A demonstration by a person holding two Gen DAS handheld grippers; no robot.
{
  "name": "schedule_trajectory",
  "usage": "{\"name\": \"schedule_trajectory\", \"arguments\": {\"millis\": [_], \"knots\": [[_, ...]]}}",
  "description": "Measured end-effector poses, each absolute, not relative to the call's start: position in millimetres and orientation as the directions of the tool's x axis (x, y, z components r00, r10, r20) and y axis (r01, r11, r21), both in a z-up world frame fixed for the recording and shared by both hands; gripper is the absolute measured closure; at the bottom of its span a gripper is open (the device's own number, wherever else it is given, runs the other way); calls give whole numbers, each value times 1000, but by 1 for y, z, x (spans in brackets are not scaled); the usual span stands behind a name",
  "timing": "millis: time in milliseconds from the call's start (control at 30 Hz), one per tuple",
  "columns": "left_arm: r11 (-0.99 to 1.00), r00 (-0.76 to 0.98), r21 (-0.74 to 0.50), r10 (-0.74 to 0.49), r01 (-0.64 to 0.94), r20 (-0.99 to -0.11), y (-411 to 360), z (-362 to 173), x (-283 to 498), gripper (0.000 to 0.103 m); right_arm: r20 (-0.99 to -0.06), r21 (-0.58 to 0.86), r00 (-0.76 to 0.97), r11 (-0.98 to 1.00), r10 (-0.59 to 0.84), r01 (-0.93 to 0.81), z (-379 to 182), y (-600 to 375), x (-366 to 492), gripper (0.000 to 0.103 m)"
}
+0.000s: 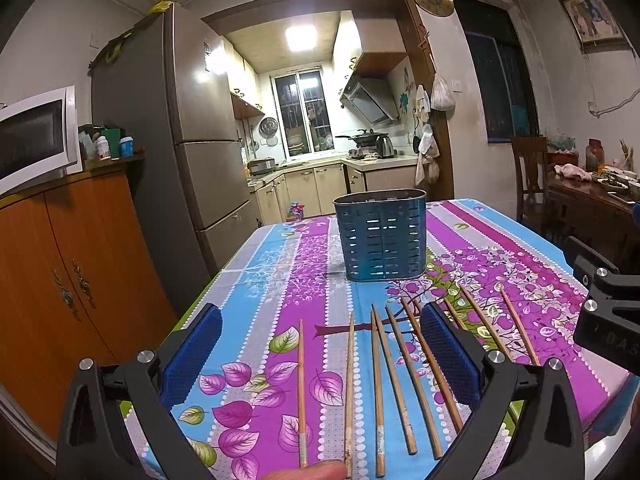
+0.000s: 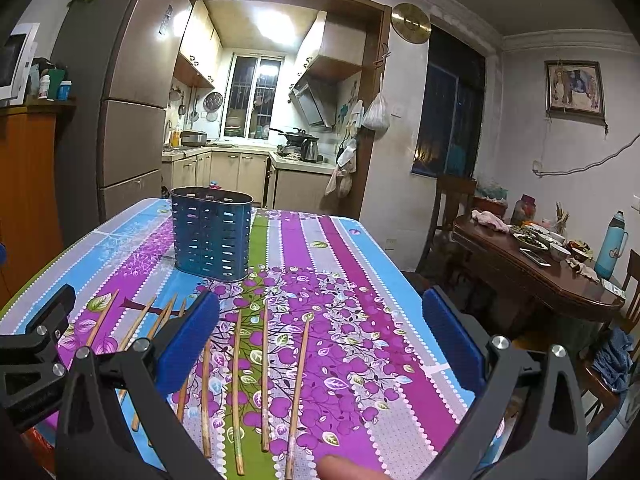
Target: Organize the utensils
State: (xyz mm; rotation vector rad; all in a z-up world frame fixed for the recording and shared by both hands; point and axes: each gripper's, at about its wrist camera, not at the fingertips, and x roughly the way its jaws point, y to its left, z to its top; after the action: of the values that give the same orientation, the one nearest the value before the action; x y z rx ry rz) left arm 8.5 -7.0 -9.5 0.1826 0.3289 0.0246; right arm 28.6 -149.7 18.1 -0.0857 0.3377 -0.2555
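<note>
Wooden chopsticks (image 1: 378, 392) lie loose at lower centre; blue holder (image 1: 381, 235) stands empty above. Left gripper (image 1: 320, 356) and right gripper (image 2: 320, 344) both released, nothing picked yet; next, clamp one stick.

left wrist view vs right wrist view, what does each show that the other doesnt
Only the left wrist view shows the orange cabinet doors and the microwave front on.

Only the right wrist view shows the blue thermos on the full dark dining table.

Both show the blue slotted holder standing upright on the floral tablecloth, the wooden chopsticks lying loose in front of it, and each open tool, left and right.
</note>
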Motion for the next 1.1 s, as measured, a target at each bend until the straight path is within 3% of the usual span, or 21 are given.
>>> {"name": "schedule_trajectory", "arguments": {"millis": [467, 800, 967, 1100], "knots": [[980, 944, 197, 68, -3, -324, -4, -14, 14, 4, -321, -147, 903, 957, -285, 250, 18, -144, 33, 5], [993, 921, 120, 66, -21, -385, 66, -27, 36, 4, -270, -209, 904, 936, -332, 282, 18, -132, 31, 5], [998, 906, 69, 33, -4, -422, 137, -46, 30, 4, -444, -236, 860, 959, -252, 159, -10, -142, 33, 5], [996, 863, 26, -59, 83, -502, 175, -70, 14, 4, -540, -224, 806, 964, -243, 141, -36, -152, 24, 5]]}}
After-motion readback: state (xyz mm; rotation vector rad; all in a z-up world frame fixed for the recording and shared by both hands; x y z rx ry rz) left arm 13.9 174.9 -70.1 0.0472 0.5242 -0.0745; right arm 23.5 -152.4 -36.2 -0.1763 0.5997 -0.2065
